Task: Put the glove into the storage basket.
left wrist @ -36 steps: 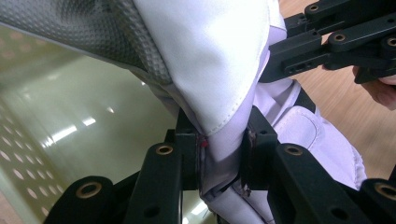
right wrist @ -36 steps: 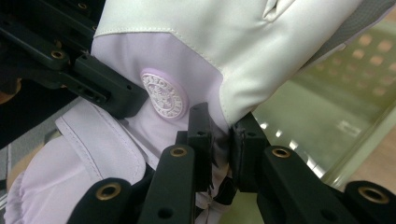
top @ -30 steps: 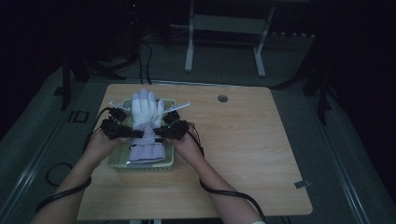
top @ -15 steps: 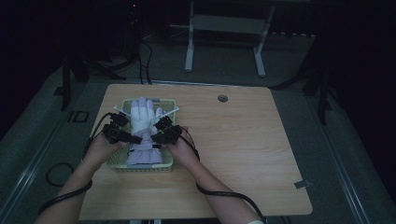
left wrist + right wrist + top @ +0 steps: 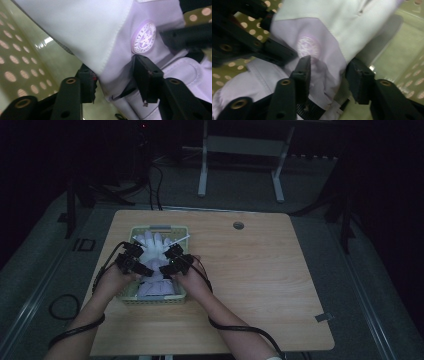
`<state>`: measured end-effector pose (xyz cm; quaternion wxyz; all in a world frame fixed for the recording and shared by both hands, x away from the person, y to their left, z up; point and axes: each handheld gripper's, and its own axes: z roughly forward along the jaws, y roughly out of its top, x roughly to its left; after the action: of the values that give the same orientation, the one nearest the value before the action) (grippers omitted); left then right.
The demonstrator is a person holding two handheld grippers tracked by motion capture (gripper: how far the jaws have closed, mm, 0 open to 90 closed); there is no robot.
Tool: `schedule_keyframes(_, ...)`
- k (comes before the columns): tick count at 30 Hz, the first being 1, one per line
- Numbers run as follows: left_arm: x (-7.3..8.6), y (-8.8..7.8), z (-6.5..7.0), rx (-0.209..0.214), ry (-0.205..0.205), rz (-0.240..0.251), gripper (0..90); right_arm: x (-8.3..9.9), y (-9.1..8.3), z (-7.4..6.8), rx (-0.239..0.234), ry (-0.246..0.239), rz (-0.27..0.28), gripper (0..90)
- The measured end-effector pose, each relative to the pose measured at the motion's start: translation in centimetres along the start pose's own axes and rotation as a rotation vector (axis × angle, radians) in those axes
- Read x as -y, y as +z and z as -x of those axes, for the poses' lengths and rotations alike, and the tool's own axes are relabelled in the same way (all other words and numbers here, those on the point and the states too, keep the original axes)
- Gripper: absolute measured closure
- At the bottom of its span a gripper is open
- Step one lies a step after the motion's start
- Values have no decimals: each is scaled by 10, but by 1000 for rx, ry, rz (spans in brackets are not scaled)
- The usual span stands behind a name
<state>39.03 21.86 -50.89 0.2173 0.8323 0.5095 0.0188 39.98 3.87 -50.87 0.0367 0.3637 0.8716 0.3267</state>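
Both tools pinch the white glove's cuff: left tool (image 5: 113,82), right tool (image 5: 328,80). Glove (image 5: 152,245) hangs over the green basket (image 5: 131,292), likely for lowering inside.

Basket (image 5: 131,296) sits on the table (image 5: 260,285), at the 9 o'clock side of the tabletop. Glove (image 5: 152,242) lies in the basket, fingers toward 12 o'clock, cuff toward 6 o'clock. Left gripper (image 5: 142,268) at the glove's 9 o'clock edge, right gripper (image 5: 165,266) at its 3 o'clock edge, both over the basket. Round hole (image 5: 238,225) in the table at 1 o'clock from the basket, well apart.
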Motion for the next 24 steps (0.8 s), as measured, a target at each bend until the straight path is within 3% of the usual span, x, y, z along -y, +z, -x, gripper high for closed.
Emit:
schedule_keyframes(4,0,3,3,-23,13,4,473,1,-1,0,6,-32,-10,521)
schedule_keyframes(5,1,1,1,-15,-1,38,473,2,-2,0,7,-43,-5,504)
schedule_keyframes(7,3,-4,0,-11,-4,77,304,2,-8,4,-8,-49,23,459)
schedule_keyframes(9,6,-10,1,22,13,130,162,2,-13,8,-22,-52,50,410)
schedule_keyframes(11,9,-17,4,11,8,195,152,2,-18,11,-42,-58,81,386)
schedule_keyframes(15,12,-22,9,-2,21,272,144,1,-27,16,-75,-75,88,283)
schedule_keyframes(17,14,-23,11,1,24,293,143,2,-29,16,-86,-75,98,251)
schedule_keyframes(18,14,-24,12,3,26,294,144,2,-31,17,-96,-88,107,172)
schedule_keyframes(21,17,-24,16,-10,47,315,144,4,-32,18,-83,-141,109,174)
schedule_keyframes(24,19,-26,21,-10,63,329,144,6,-35,20,-97,-147,123,171)
